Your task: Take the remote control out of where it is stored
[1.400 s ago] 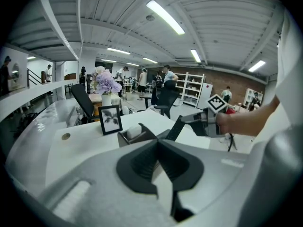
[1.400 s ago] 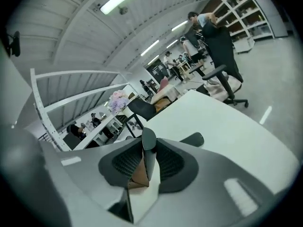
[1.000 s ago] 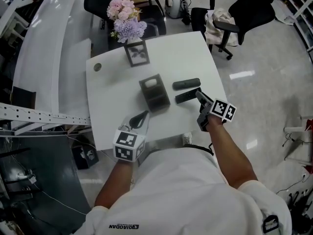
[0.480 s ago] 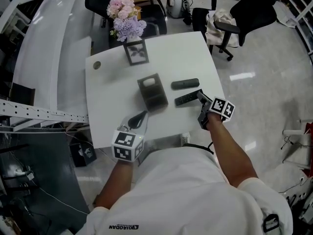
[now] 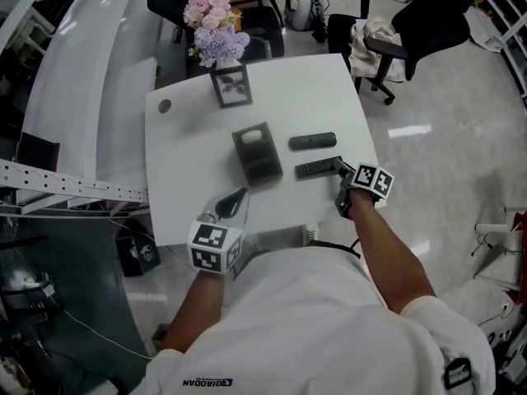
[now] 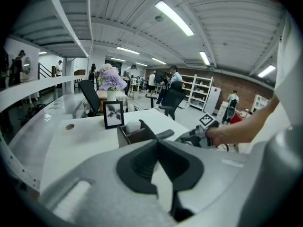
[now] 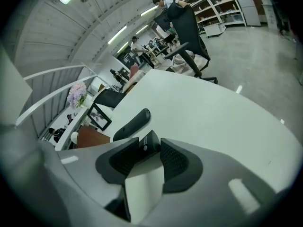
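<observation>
A dark open-topped holder (image 5: pixel 258 155) stands mid-table. Two black remotes lie to its right: the far remote (image 5: pixel 312 141) and the near remote (image 5: pixel 315 169), roughly parallel. My right gripper (image 5: pixel 339 168) is at the near remote's right end. In the right gripper view its jaws are opening, and the near remote's tip (image 7: pixel 147 143) sits between the pads while it rests on the table. The far remote (image 7: pixel 132 123) lies beyond. My left gripper (image 5: pixel 234 201) hovers at the table's front left, shut and empty, pointing at the holder (image 6: pixel 135 134).
The white table (image 5: pixel 189 163) also holds a framed picture (image 5: pixel 230 86), a small round disc (image 5: pixel 165 105) and, at its back edge, a vase of flowers (image 5: pixel 214 31). Office chairs (image 5: pixel 387 31) stand behind. A white curved counter (image 5: pixel 82 97) runs along the left.
The near remote has swung from a slant to lie flat, level with the far one. My right gripper has drifted slightly right and its jaws have spread. The left gripper has stayed put.
</observation>
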### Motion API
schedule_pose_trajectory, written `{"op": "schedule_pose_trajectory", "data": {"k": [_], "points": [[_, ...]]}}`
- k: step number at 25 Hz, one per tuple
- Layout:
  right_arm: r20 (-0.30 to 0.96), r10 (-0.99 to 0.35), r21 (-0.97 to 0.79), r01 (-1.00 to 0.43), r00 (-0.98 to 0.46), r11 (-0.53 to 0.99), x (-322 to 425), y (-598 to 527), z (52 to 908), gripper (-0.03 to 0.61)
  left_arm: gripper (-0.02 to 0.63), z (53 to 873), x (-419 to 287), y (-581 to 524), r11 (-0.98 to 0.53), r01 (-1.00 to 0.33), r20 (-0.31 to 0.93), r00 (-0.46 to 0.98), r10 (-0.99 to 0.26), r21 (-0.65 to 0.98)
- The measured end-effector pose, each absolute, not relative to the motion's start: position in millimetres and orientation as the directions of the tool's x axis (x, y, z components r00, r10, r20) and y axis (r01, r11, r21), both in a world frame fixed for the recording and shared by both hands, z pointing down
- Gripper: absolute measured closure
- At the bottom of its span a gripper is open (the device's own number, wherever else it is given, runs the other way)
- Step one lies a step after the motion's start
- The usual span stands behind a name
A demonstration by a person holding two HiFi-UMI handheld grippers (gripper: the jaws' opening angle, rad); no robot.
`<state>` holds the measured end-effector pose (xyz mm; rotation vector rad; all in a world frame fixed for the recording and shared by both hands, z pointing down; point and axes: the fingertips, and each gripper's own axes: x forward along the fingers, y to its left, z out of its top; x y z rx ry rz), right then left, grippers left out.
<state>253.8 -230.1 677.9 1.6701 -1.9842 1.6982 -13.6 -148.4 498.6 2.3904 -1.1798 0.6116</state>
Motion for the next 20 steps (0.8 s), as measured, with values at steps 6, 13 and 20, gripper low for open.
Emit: {"op": "schedule_pose_trajectory", "data": {"k": [6,13,20], "points": [[0.626,-0.657,-0.664,-0.728,-0.42,-0.168,252.6,-229.9,679.6,0.422,0.611,498.2,-17.2,-148.4,-0.556,-0.814,0.545,0.546,-0.636,0.166],[0.649,-0.654,-0.607,-0.783,-0.387,-0.139,252.6,-227.6,676.8,0.375,0.611,495.7,-20.4,-148.6,-0.567,-0.808,0.543,0.552,-0.633,0.161],[0.65,-0.681,-0.539,-0.836,-0.336,-0.102,257.3,-223.5,659.9,0.354,0.611,492.5,-26.7,-149.6,-0.582,-0.798,0.537,0.564,-0.627,0.158]]}}
